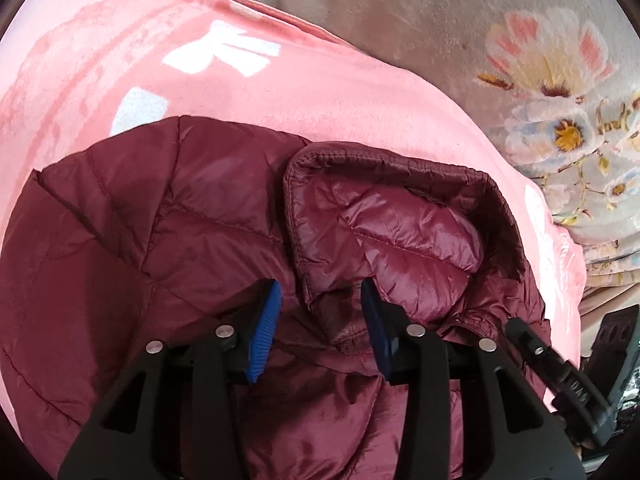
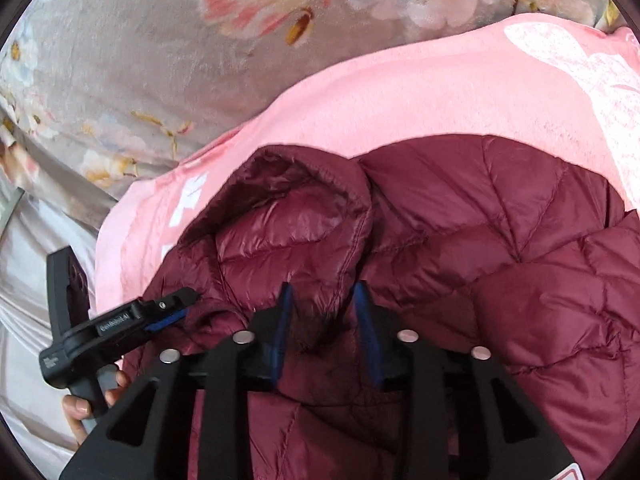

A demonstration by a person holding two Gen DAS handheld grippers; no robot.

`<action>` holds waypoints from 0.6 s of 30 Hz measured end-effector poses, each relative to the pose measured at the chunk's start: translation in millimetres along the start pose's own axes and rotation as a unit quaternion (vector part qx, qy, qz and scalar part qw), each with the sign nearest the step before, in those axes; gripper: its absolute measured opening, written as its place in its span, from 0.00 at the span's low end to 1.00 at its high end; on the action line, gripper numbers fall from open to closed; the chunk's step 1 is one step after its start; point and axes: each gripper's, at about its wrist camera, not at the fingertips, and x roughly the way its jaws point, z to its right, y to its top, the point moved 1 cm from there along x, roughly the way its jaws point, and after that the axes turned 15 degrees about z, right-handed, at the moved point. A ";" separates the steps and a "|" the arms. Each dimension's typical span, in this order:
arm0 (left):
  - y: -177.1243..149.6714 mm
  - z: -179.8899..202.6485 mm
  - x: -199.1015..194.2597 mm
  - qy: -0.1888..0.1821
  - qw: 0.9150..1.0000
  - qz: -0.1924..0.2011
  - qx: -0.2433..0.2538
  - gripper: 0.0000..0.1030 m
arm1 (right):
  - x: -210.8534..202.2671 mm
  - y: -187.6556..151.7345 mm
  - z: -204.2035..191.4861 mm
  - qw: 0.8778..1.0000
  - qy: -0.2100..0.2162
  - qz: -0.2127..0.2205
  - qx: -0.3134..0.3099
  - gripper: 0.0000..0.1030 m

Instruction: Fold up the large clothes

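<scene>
On the pink blanket that covers part of a grey flowered bedspread lies a maroon quilted puffer jacket, its hood turned open with the shiny lining facing up. Near the blanket's edge, where the bedspread shows beyond it, the hood's hemmed rim curls over. The left gripper hangs over the jacket's neck area beside the hood, its blue pads parted, with the fabric lying between them but not visibly squeezed. The right gripper straddles a bunched fold at the base of the hood; its pads stand partly spread, and the fold fills the gap, though whether they press it I cannot tell. A hand grips the left gripper's handle at the blanket's side.
</scene>
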 end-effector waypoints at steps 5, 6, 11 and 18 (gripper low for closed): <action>-8.4 12.2 -0.5 0.015 0.998 0.003 0.053 0.08 | -7.2 -9.2 -17.7 0.998 -0.008 0.021 -0.051 0.10; -10.0 13.0 0.3 0.018 0.998 0.004 0.060 0.08 | -10.5 -8.9 -18.6 0.998 -0.016 0.028 -0.059 0.10; -21.1 6.2 6.8 0.022 0.997 0.009 0.075 0.07 | 2.0 -20.9 -1.0 0.996 -0.056 -0.008 -0.068 0.08; -24.7 10.8 5.0 0.031 0.995 0.025 0.093 0.08 | 0.8 -21.3 1.4 0.996 -0.056 -0.016 -0.071 0.07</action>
